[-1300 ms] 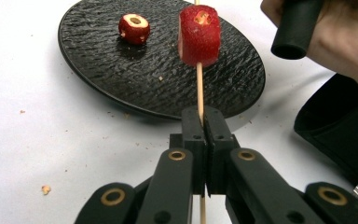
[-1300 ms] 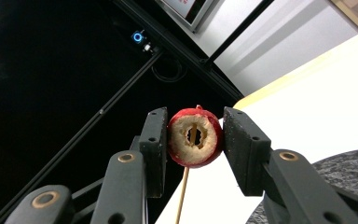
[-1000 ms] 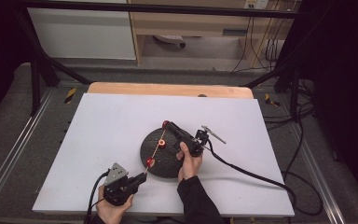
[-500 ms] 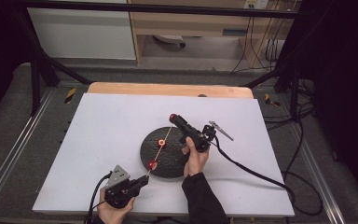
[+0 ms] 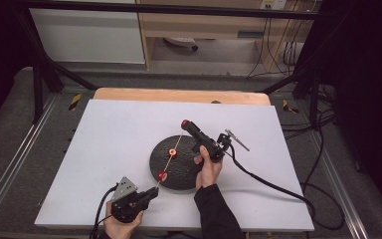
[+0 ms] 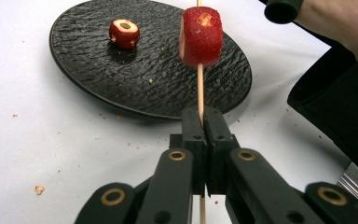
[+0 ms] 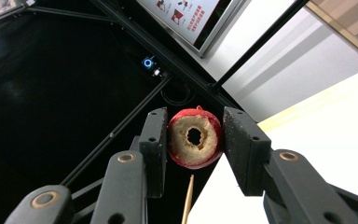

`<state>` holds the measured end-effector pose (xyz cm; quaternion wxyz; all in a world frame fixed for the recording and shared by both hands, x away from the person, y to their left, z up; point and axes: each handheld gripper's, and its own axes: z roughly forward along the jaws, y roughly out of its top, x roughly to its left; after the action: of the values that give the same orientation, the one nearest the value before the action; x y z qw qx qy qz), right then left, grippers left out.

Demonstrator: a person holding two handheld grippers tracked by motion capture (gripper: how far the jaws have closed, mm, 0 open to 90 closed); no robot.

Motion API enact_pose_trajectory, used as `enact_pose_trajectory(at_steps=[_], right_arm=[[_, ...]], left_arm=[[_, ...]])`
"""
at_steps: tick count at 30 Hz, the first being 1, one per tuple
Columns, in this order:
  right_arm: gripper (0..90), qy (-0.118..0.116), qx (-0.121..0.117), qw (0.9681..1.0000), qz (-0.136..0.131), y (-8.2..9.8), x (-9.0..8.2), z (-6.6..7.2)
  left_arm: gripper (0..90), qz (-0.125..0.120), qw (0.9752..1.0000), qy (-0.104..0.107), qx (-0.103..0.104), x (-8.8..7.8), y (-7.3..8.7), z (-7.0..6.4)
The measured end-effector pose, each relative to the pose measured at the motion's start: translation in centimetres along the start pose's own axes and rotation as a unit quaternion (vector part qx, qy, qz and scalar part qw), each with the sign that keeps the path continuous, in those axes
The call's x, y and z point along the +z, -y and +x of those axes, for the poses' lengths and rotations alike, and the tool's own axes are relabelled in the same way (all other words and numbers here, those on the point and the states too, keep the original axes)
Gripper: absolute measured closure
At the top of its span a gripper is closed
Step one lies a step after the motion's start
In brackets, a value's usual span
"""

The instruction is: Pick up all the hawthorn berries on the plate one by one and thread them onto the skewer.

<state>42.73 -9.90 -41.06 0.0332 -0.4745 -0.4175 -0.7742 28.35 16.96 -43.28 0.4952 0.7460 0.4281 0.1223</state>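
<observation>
Both tools, left tool (image 5: 151, 192) and right tool (image 5: 185, 124), are black with brass-coloured pivot screws, trailing black cables; grey triangular plate on left; black sleeve (image 5: 219, 211).

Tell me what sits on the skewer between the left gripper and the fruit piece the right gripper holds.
In the high view, the skewer runs from the left gripper toward the right gripper and its fruit piece. One threaded red piece sits there; another lies on the black plate.

Skewer (image 6: 200, 88) top cut off by frame edge; lower end hidden behind fingers.

Cored red fruit piece (image 7: 195, 136) between the jaws
</observation>
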Motion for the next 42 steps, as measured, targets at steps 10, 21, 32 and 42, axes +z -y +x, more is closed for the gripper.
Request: enact_pose_trajectory(at_steps=[10, 21, 32, 42], right_arm=[[61.9, 0.001, 0.002, 1.0000, 0.008, 0.7, 0.0, -0.3], [61.8, -0.009, 0.003, 0.9999, 0.008, 2.0, -0.3, -0.3], [62.0, -0.002, -0.033, 0.9990, 0.030, 2.4, -0.8, 0.1], [62.2, 0.000, -0.019, 0.9980, 0.060, 3.3, -1.6, -0.2]], left_arm=[[88.8, -0.003, 1.0000, 0.003, -0.008, 0.1, 0.0, 0.0], [88.7, -0.013, 0.9993, 0.008, -0.035, 0.7, 0.5, -0.7], [88.8, -0.006, 0.9988, 0.015, -0.047, 1.0, 0.6, -0.9], [88.8, -0.024, 0.9986, 0.008, -0.045, 0.5, 0.0, -0.4]])
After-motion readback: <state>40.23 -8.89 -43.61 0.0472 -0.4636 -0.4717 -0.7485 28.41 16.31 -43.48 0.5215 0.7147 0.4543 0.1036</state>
